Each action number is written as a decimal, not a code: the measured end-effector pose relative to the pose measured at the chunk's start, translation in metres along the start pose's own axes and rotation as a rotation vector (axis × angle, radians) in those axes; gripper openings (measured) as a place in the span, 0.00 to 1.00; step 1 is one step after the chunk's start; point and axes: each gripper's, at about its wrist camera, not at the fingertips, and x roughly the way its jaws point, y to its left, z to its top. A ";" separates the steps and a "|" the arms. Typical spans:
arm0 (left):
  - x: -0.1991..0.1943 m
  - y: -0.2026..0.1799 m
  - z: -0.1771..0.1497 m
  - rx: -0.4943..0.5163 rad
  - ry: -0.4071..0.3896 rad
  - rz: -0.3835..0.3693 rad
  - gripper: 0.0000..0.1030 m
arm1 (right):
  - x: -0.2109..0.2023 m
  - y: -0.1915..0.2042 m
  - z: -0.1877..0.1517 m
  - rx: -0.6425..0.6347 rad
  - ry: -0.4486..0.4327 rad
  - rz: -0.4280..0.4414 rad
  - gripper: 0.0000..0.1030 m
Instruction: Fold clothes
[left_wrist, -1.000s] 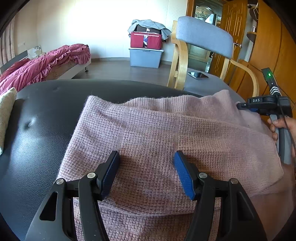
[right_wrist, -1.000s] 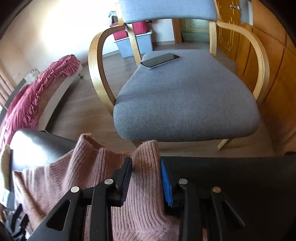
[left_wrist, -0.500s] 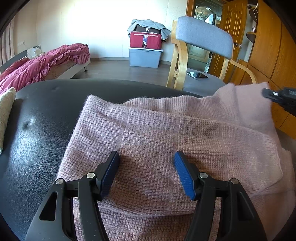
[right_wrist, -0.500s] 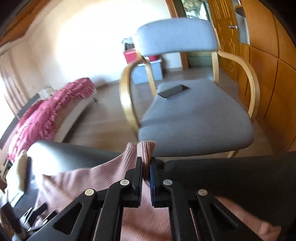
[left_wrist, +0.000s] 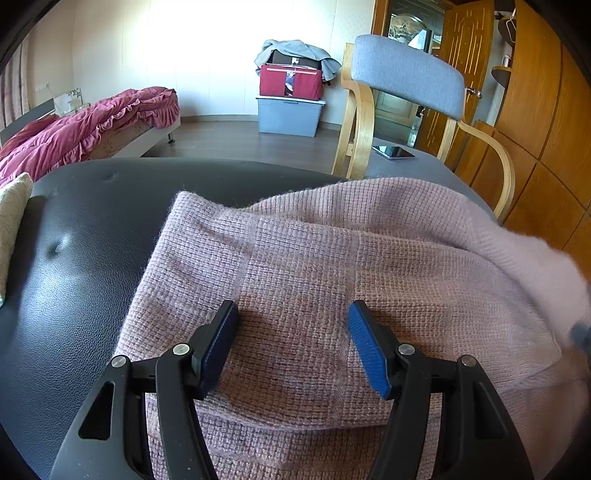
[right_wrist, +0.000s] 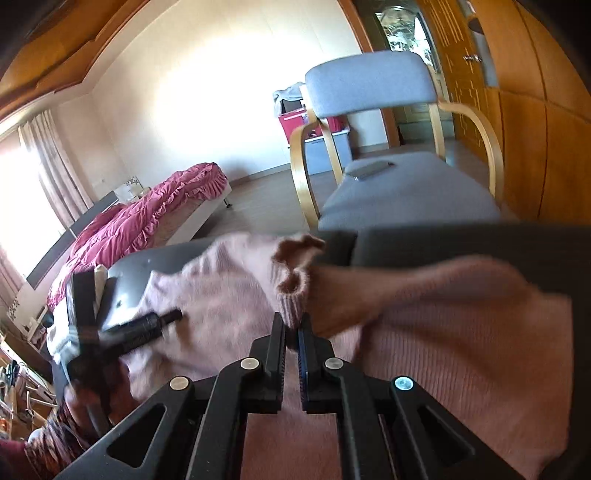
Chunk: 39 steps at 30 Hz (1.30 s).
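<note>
Sweater: I have the pink knit sweater (left_wrist: 332, 280) spread on the black leather seat (left_wrist: 85, 236), part of it already doubled over.
Right gripper: my right gripper (right_wrist: 291, 332) is pinched almost closed on the ribbed cuff (right_wrist: 295, 284) of a sleeve, which stands up out of the jaws.
Cuff-to-body relation: from that claw the body of the sweater lies to the left and ahead; the sleeve runs crosswise over it, so I judge the carry goes leftward across the body.
Left gripper: my left gripper (left_wrist: 291, 332) is spread wide, holding nothing, its blue pads (left_wrist: 365, 350) resting on the knit near its near edge.
Nearer hand: the right one holds the loose part; the left sits on the flat part.
Look: waffle-textured, fuzzy, limp; blurred at the right edge.
Beyond: grey armchair (right_wrist: 388, 192) with a phone (left_wrist: 393, 152).
</note>
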 end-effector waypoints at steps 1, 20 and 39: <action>-0.001 0.000 0.000 0.001 -0.002 0.002 0.64 | 0.004 -0.006 -0.009 0.024 0.003 0.006 0.04; 0.012 -0.128 0.102 0.393 0.137 -0.202 0.64 | 0.016 -0.057 -0.036 0.301 0.011 0.238 0.04; 0.069 -0.140 0.090 0.499 0.412 -0.448 0.64 | 0.017 -0.057 -0.038 0.331 0.020 0.283 0.05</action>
